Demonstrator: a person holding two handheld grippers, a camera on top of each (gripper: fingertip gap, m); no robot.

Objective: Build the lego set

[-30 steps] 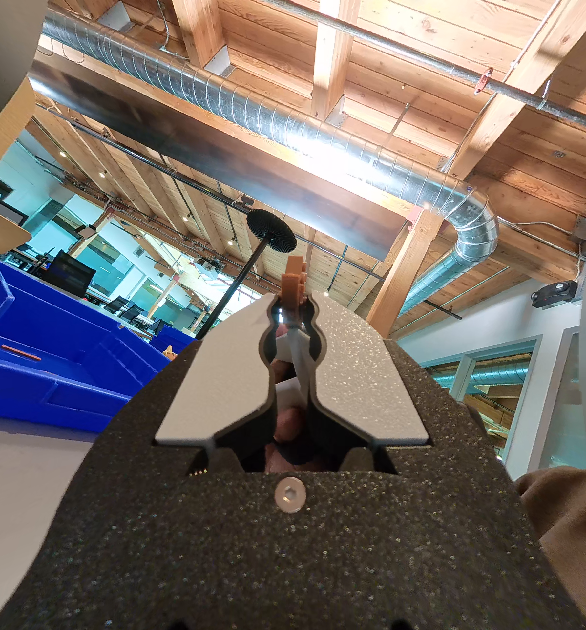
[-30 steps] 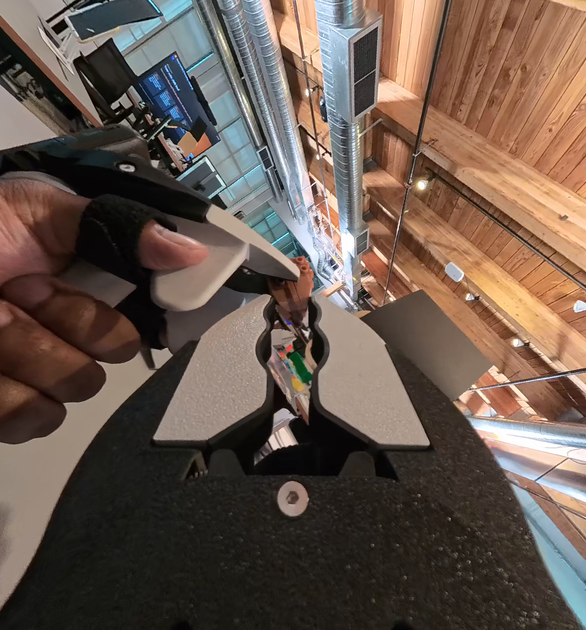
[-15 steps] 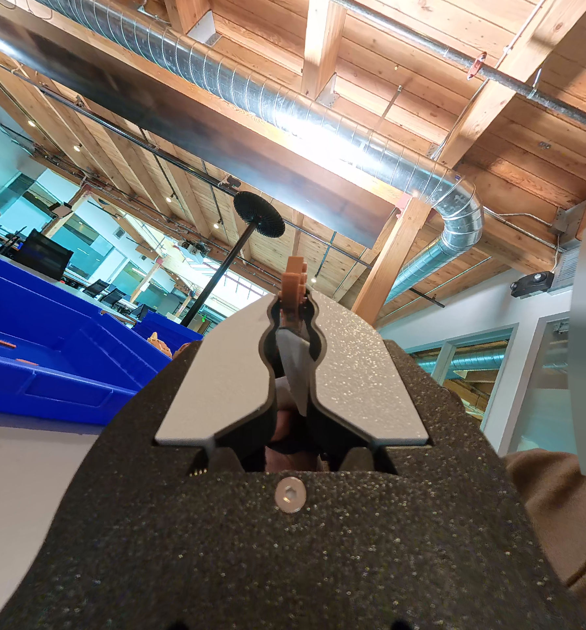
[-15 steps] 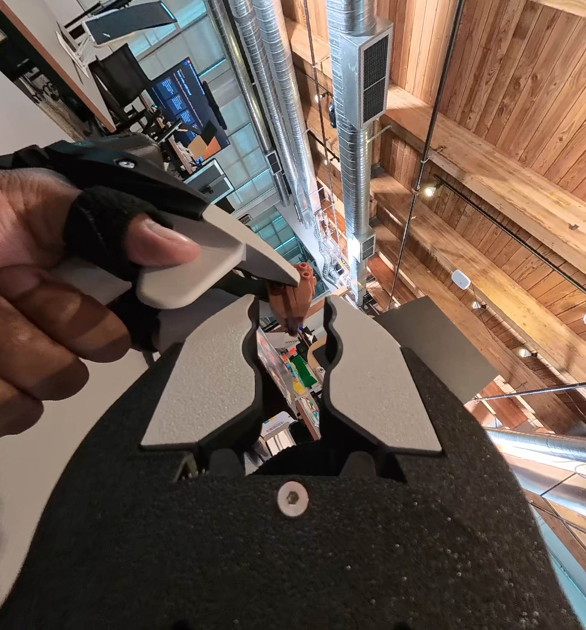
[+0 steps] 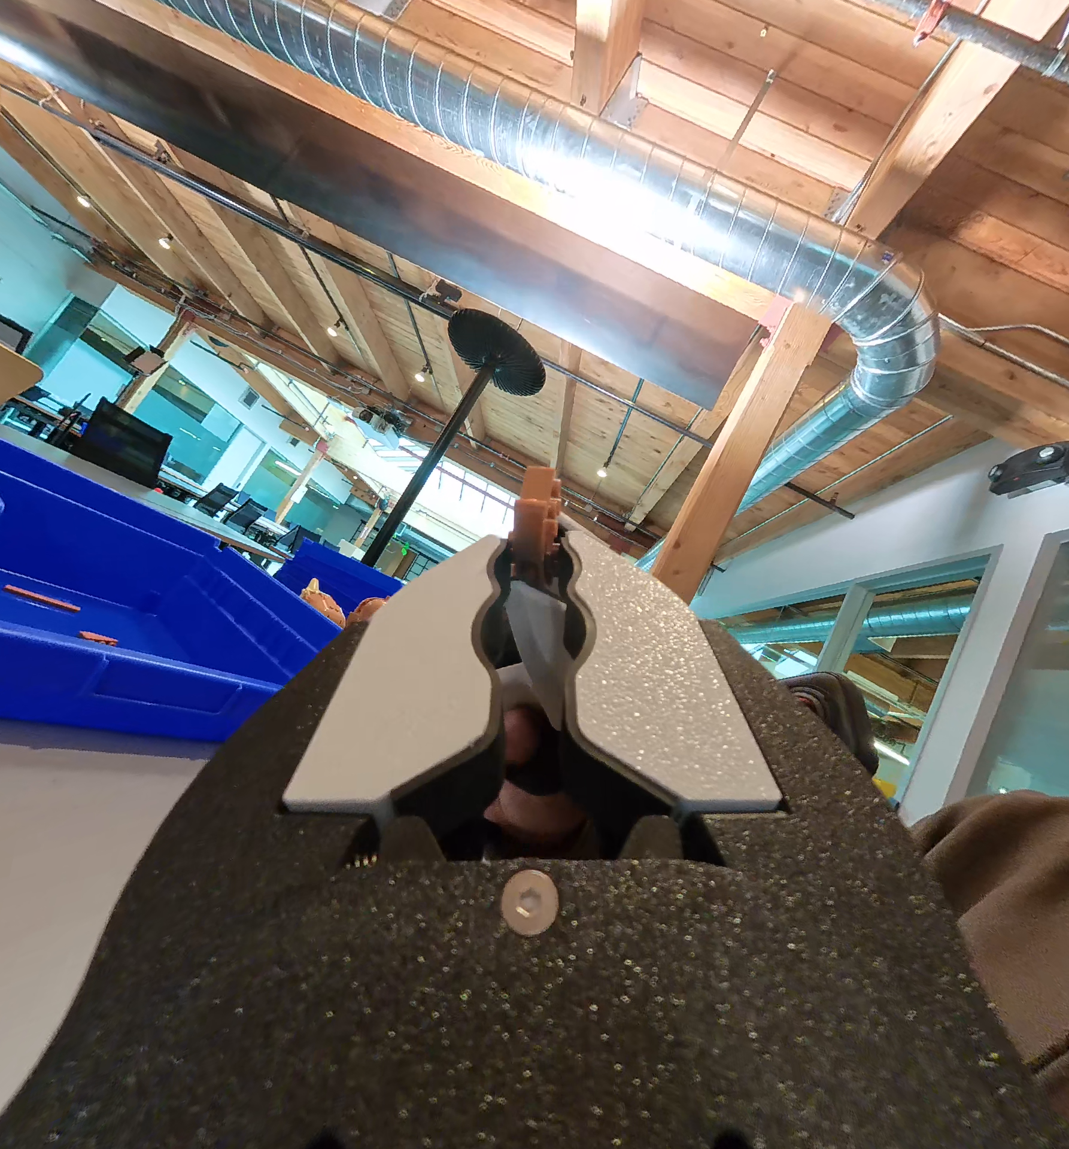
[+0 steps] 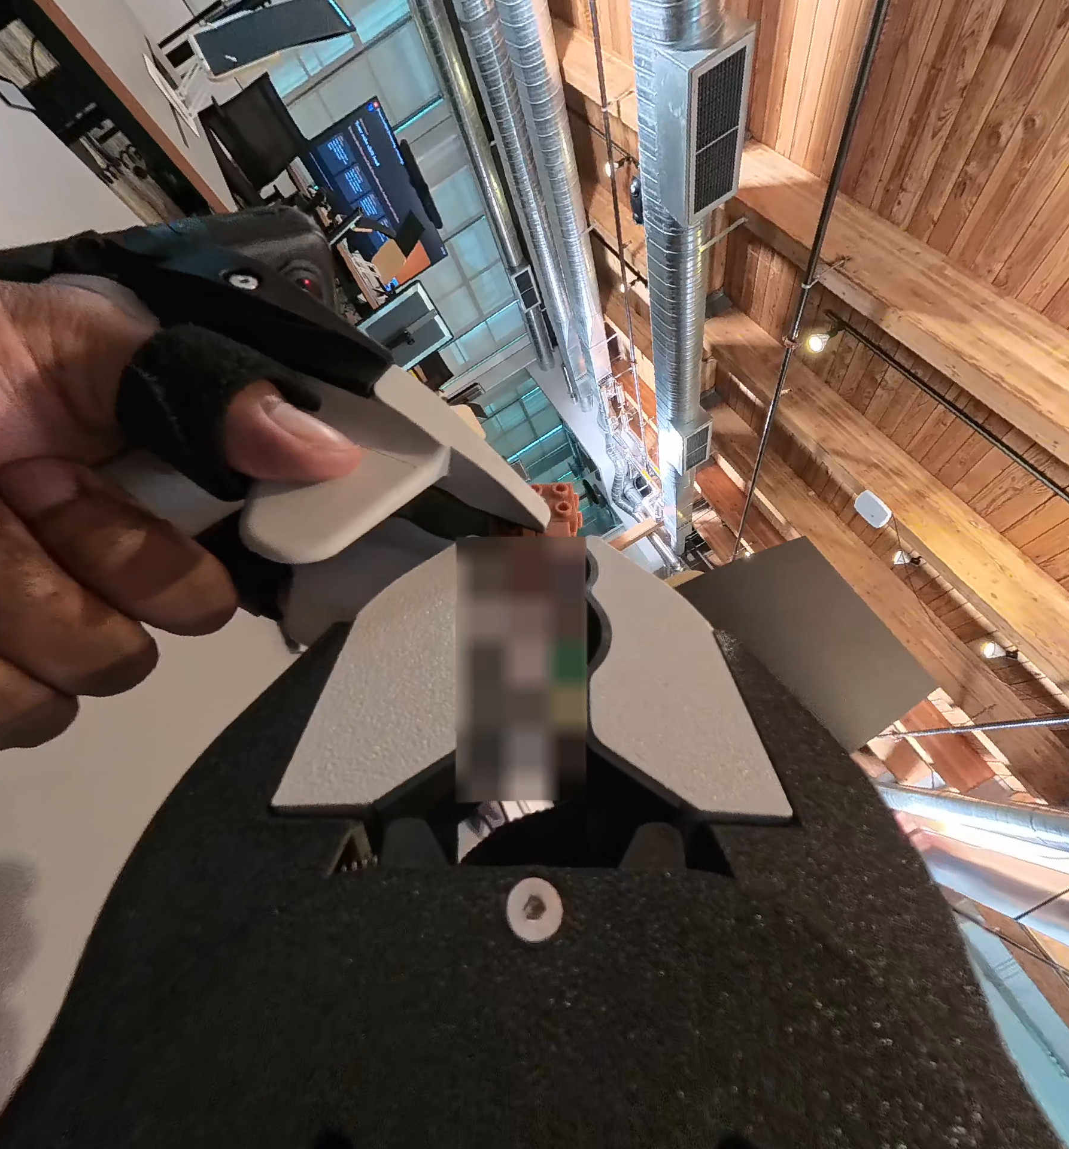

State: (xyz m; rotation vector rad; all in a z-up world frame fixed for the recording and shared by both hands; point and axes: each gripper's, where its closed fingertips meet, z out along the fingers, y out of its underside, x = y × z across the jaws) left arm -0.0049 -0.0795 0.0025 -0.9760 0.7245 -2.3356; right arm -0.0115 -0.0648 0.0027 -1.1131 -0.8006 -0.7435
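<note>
My left gripper (image 5: 535, 547) clamps orange brick stack (image 5: 537, 507), raised near ceiling view, well above blue bins (image 5: 115, 628); my right gripper (image 6: 529, 553) beside it, fingertips masked, grip unclear; I advise aligning squarely, steadying left
</note>
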